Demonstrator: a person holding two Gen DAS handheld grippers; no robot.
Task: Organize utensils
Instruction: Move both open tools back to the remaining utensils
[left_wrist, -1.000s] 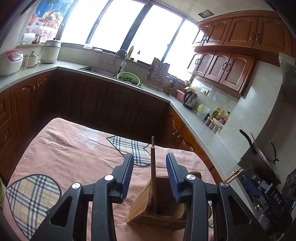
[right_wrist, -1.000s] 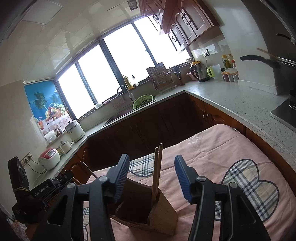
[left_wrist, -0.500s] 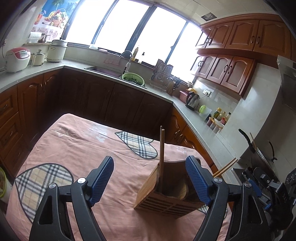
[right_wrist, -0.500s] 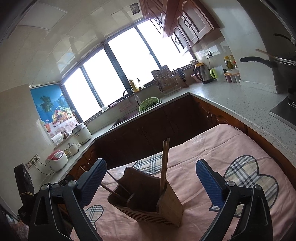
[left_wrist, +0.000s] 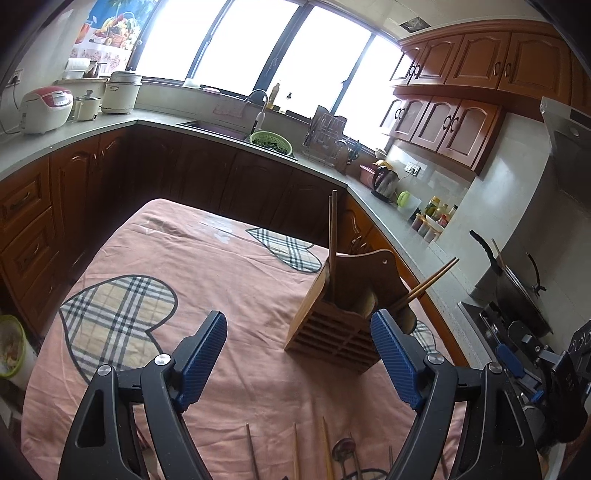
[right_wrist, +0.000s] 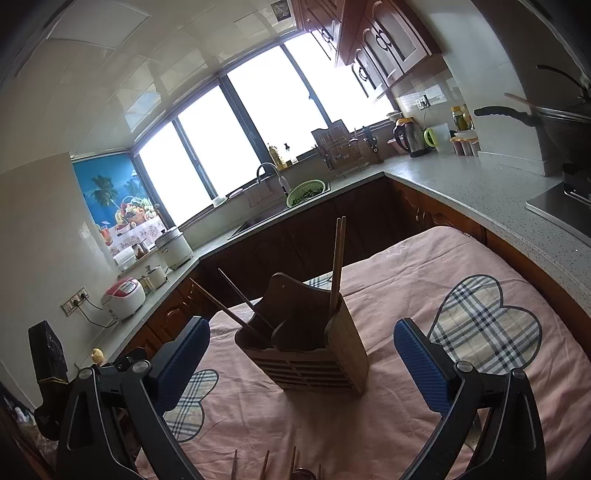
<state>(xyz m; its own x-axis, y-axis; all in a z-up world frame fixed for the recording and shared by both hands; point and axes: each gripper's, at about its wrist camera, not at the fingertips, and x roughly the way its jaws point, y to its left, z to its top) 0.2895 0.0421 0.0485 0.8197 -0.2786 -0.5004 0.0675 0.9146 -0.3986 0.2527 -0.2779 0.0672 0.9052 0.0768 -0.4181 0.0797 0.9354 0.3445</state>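
A wooden utensil holder (left_wrist: 343, 314) (right_wrist: 310, 343) stands on the pink cloth-covered table (left_wrist: 236, 288). A pair of chopsticks (left_wrist: 332, 236) (right_wrist: 338, 258) stands upright in one compartment. Another pair (left_wrist: 428, 282) (right_wrist: 236, 302) leans out of the other side. My left gripper (left_wrist: 299, 358) is open and empty, in front of the holder. My right gripper (right_wrist: 303, 365) is open and empty, also in front of the holder. Loose chopsticks (left_wrist: 295, 450) (right_wrist: 264, 465) and a spoon (left_wrist: 343, 454) lie on the cloth at the near edge, partly cut off.
Kitchen counters (left_wrist: 402, 236) with wooden cabinets run around the table. A sink (left_wrist: 218, 127), a green colander (left_wrist: 271, 142), a kettle (left_wrist: 386, 182) and rice cookers (left_wrist: 44, 109) sit on them. A stove with a pan (left_wrist: 517, 291) is at the right.
Both grippers opened from nearly shut around the upright chopsticks to wide open, and both pulled back from the holder. The chopsticks stay standing in it.
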